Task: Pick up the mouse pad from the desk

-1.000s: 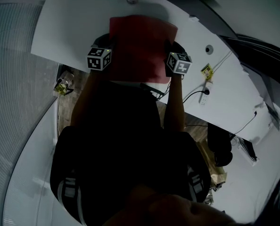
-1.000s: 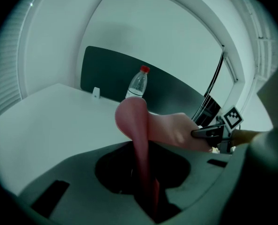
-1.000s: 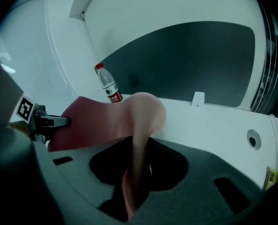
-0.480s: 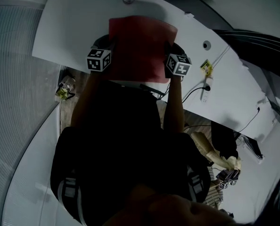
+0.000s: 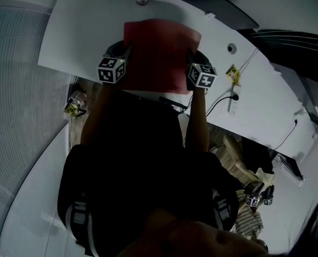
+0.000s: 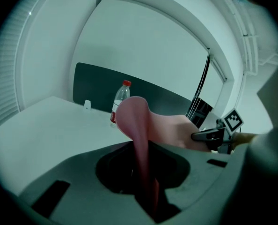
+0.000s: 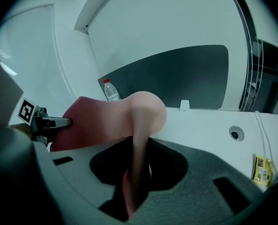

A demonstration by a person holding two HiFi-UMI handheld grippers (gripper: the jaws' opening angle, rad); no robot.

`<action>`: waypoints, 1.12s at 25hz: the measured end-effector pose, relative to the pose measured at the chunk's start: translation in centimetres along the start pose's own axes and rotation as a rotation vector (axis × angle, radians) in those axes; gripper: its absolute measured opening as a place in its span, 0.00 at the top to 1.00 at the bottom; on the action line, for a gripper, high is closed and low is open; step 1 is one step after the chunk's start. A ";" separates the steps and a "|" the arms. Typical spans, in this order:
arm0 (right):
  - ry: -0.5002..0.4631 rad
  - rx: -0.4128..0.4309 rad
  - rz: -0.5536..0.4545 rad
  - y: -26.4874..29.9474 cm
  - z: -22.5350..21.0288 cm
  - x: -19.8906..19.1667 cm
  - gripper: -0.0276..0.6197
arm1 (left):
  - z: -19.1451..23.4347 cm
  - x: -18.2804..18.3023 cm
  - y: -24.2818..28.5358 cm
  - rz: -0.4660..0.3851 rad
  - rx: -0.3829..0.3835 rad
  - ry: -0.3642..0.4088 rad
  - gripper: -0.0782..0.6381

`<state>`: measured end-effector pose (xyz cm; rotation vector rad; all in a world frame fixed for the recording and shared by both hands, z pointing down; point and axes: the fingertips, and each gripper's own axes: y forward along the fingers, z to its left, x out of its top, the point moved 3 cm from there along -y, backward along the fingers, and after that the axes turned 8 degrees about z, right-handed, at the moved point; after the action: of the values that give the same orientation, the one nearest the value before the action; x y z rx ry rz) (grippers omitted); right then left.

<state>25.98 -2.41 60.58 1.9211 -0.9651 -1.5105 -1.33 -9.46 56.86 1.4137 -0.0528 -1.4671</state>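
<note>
Head view: your left gripper and right gripper clamp opposite side edges of the red mouse pad, upper centre, over the white counter.
Left gripper view: its jaws pinch the pad's edge, lower centre; a bottle stands behind.
Right gripper view: its jaws likewise pinch the pad's edge, lower centre.

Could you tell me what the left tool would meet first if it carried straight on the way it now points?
Probably the water bottle on the desk, just beyond the held mouse pad; depth is unclear.
</note>
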 end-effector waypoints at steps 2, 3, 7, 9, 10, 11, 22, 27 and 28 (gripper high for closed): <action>0.002 0.000 -0.012 -0.5 -0.1 -0.1 0.83 | -0.5 0.1 -0.3 -0.012 0.000 0.004 0.81; 0.003 0.001 -0.018 -0.8 -0.2 -0.1 0.83 | -0.8 0.1 -0.4 -0.018 0.001 0.007 0.81; 0.013 0.010 -0.042 -2.0 -0.3 -0.4 0.84 | -1.9 0.3 -0.9 -0.037 0.005 0.023 0.81; 0.012 0.011 -0.052 -2.4 -0.4 -0.8 0.84 | -2.6 0.2 -1.2 -0.047 0.010 0.033 0.81; 0.010 0.013 -0.060 -2.7 -0.4 -0.8 0.84 | -2.9 0.2 -1.4 -0.051 0.014 0.038 0.82; 0.008 0.016 -0.070 -3.1 -0.3 -0.7 0.84 | -3.2 0.3 -1.6 -0.055 0.017 0.043 0.82; 0.011 0.024 -0.131 -6.1 -0.6 -0.8 0.85 | -6.1 1.4 -3.3 -0.092 0.020 0.076 0.82; 0.016 0.003 -0.154 -7.2 -0.6 -0.7 0.85 | -6.7 1.6 -3.3 -0.093 -0.007 0.096 0.82; 0.016 -0.003 -0.154 -7.4 -0.5 -0.8 0.85 | -6.7 1.7 -3.4 -0.092 -0.013 0.098 0.82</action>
<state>28.01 2.75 55.64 2.0424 -0.8228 -1.5781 2.06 -5.11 51.47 1.4918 0.0841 -1.4680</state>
